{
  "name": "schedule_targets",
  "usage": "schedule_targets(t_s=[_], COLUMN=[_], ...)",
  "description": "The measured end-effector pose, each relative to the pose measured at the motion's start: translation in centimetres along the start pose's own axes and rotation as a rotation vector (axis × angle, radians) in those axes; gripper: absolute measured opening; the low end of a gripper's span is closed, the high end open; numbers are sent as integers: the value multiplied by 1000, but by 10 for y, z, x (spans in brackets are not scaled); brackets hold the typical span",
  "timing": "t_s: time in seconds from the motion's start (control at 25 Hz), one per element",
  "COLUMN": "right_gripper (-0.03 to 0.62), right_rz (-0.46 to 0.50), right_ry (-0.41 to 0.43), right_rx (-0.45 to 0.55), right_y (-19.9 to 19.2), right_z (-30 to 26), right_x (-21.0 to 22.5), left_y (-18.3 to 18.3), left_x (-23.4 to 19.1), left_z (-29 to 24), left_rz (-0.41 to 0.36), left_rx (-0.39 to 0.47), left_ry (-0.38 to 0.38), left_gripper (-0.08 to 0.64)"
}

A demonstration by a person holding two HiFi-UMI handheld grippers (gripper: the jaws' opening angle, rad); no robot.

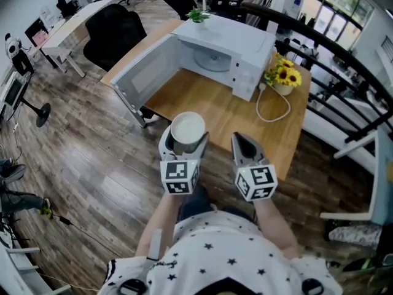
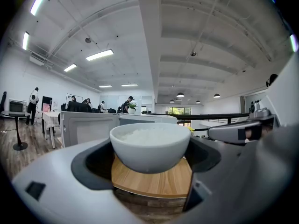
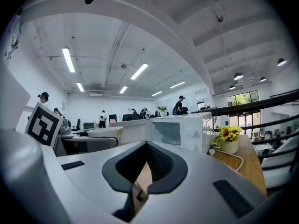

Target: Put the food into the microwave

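A white bowl of rice sits between the jaws of my left gripper, which is shut on it and holds it over the near edge of the wooden table. In the left gripper view the bowl fills the gap between the jaws. The white microwave stands at the far side of the table. Its door is swung wide open to the left and its cavity shows a glass turntable. My right gripper hovers beside the bowl, shut and empty; its pads meet.
A pot of sunflowers and a looped white cable lie right of the microwave. A small green plant stands behind it. Black office chairs stand beyond the table's left side. A black railing runs along the right.
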State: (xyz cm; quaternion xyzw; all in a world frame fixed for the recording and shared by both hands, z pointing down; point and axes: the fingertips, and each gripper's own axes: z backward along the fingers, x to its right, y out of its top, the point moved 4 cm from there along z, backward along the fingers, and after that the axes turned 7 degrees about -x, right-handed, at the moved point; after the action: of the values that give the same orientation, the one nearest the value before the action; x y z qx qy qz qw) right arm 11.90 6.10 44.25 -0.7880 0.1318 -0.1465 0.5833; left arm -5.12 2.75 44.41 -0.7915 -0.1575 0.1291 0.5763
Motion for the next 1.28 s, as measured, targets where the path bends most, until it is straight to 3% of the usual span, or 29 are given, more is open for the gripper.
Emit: schedule_targets(t_s=[1.28], right_gripper=[3], right_rz=[-5], right_ry=[-58], right_rx=[-15], right_y=[47], right_z=[-150], right_x=[34], left_y=[53], left_x=[-76], left_z=[-144], left_rz=[-29], left_rx=[8], left_ry=[-88], left_gripper=[448])
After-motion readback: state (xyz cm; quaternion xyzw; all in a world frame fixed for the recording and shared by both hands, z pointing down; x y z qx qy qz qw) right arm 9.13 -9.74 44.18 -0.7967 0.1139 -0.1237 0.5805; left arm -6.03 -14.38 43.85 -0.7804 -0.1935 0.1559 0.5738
